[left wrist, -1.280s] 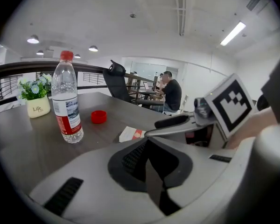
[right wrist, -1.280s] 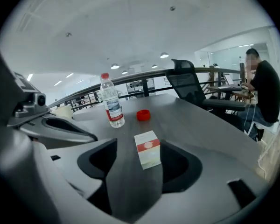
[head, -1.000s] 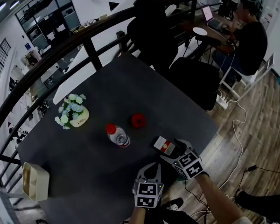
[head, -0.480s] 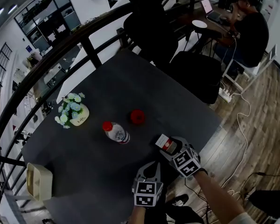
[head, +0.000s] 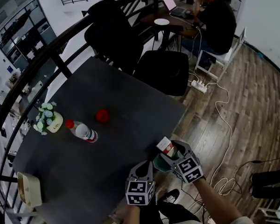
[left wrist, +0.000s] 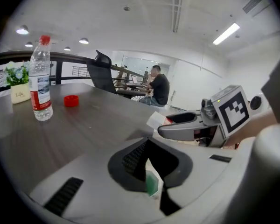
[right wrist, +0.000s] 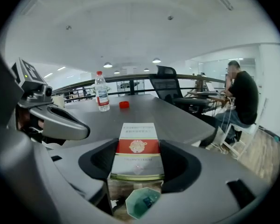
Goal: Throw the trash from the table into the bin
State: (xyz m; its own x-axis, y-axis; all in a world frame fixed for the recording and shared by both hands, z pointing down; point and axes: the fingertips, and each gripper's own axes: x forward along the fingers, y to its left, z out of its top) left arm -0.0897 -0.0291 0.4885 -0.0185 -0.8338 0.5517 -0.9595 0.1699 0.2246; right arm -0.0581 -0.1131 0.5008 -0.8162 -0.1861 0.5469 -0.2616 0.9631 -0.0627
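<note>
My right gripper (head: 170,151) is shut on a red and white carton (head: 166,146); its jaws clamp the carton's two sides (right wrist: 137,149). It hangs just past the edge of the dark table (head: 121,92), above a small green bin (right wrist: 142,202) on the floor. That bin (head: 159,164) shows between my two grippers. My left gripper (head: 147,166) is shut and holds nothing, its tips at the table's edge. A clear bottle with a red cap (head: 82,130) and a loose red cap (head: 102,115) lie on the table.
A pot of flowers (head: 49,120) and a tan box (head: 28,189) stand at the table's left side. Black chairs (head: 163,71) are beyond the far edge. A person (head: 214,17) sits at a desk behind. Cables (head: 219,111) trail over the wooden floor.
The right gripper closed on the carton, lifted it from the table and carried it out over the edge. The left gripper moved the same way. The view swung toward the floor.
</note>
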